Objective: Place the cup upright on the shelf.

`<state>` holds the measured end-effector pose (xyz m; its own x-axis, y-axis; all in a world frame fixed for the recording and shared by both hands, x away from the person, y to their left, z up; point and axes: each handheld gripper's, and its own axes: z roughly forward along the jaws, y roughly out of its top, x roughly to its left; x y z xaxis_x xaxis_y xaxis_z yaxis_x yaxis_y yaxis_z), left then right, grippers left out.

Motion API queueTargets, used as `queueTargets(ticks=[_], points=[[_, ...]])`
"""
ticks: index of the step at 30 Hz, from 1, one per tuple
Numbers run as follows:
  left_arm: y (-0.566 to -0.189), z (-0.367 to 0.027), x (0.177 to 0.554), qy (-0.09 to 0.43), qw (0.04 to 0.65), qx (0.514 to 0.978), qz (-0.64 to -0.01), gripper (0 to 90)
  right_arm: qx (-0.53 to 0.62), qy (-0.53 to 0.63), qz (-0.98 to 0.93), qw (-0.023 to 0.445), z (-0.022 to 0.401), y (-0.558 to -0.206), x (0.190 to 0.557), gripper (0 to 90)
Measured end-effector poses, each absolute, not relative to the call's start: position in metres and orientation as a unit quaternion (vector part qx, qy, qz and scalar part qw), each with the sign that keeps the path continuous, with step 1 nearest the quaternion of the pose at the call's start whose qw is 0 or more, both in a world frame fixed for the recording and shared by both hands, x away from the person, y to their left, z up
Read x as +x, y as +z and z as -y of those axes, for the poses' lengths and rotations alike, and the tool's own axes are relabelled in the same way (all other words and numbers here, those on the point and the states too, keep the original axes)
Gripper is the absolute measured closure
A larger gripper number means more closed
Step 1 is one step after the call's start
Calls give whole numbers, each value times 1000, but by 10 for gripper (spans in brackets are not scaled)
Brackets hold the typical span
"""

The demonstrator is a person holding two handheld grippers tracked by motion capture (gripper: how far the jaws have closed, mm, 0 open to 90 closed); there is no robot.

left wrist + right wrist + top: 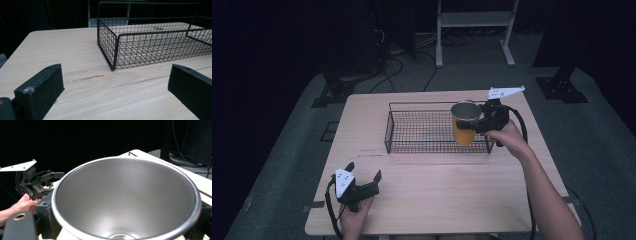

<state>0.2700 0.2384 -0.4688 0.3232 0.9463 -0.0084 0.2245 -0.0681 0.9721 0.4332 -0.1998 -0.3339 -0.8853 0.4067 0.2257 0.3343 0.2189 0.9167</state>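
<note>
The right gripper [473, 123] clamps the orange cup [464, 125] over the wire basket's [412, 127] right end — the left gripper [363, 176] rests parted near the table edge — and a tilted release could tip the cup.

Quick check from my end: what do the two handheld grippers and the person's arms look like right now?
Both the left gripper and the right gripper are black with two blocky jaws, each topped by a pale three-cornered plate with dark dots. A black cable trails from each. The forearms are bare, no sleeves visible.
</note>
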Motion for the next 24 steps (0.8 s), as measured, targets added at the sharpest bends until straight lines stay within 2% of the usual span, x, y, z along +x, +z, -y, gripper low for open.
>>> queueTargets(ticks=[24], points=[[-469,-239,270,355,509,635,-460,0,243,566,-787,28,177,-333,476,117]])
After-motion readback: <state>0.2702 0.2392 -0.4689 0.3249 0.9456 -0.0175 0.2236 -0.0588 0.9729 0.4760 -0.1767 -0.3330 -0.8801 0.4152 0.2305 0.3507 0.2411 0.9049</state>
